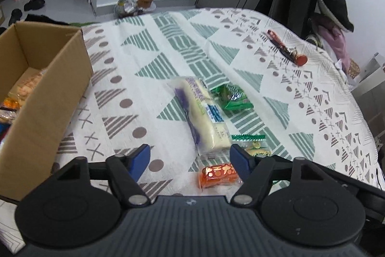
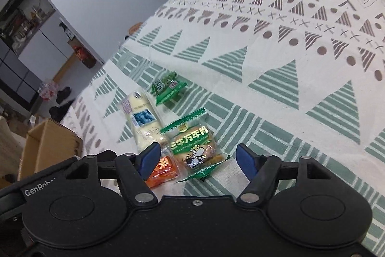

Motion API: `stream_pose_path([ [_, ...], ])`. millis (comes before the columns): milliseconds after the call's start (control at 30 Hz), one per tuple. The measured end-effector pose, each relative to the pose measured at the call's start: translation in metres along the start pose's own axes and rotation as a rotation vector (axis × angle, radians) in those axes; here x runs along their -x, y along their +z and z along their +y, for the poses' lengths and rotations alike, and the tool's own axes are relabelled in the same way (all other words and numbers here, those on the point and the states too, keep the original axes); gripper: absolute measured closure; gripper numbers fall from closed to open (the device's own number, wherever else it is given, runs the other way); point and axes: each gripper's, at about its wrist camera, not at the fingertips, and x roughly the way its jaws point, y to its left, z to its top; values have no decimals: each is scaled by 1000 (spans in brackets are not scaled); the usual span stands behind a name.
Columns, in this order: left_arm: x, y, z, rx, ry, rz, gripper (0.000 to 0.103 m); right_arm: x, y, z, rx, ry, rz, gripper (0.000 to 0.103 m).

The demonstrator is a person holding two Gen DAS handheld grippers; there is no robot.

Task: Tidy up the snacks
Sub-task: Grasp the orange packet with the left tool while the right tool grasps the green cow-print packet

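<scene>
Left gripper (image 1: 190, 160): jaws spread wide, blue pads (image 1: 140, 159) apart, nothing clamped, poised low above the patterned tablecloth (image 1: 149, 78). Right gripper (image 2: 198, 159): likewise gaping, blue pads (image 2: 246, 161) apart and empty, tilted over the same tablecloth.

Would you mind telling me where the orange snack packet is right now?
The orange snack packet lies on the tablecloth between the left gripper's open jaws, just near of the long white packet; the right wrist view shows it too.

White lettering "GenRob", cut off, stands on the right tongs' (image 2: 198, 159) black body, lower left. The green-edged biscuit packet (image 2: 192, 148) reads "三牛万年青".
</scene>
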Motion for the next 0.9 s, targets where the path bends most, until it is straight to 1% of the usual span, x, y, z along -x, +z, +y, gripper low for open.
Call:
stream_pose_path([
  [100, -9, 3, 1, 16, 6, 24, 38, -11, 0, 2, 17, -5, 20, 34],
  [233, -17, 5, -3, 7, 14, 38, 40, -27, 0, 1, 31, -3, 53, 35],
  [300, -21, 6, -5, 5, 10, 47, 40, -30, -1, 3, 66, -21, 55, 43],
  [333, -22, 5, -6, 6, 10, 49, 40, -30, 0, 4, 79, -25, 54, 45],
  [400, -26, 5, -8, 2, 9, 55, 40, -29, 1, 0, 59, -21, 53, 60],
  [433, -28, 4, -10, -1, 7, 61, 40, -29, 2, -4, 44, -25, 52, 71],
  [467, -29, 2, -13, -4, 5, 65, 40, -27, 3, -10, 17, -12, 53, 75],
  [533, -32, 0, -17, -13, -3, 69, 40, -25, 5, -18, -28, 4, 56, 78],
  [600, -35, -2, -22, -22, -4, 69, 40, -23, 5, -20, -33, -2, 52, 84],
  [667, -38, -5, -27, -29, -3, 73, 40, -21, 4, -19, -22, -5, 55, 97],
  [833, -49, -12, -34, -54, 12, 100, 40, -21, 2, -25, -38, -22, 70, 99],
  [900, -52, -15, -35, -60, 8, 96, 40, -18, 2, -28, -49, -23, 64, 99],
])
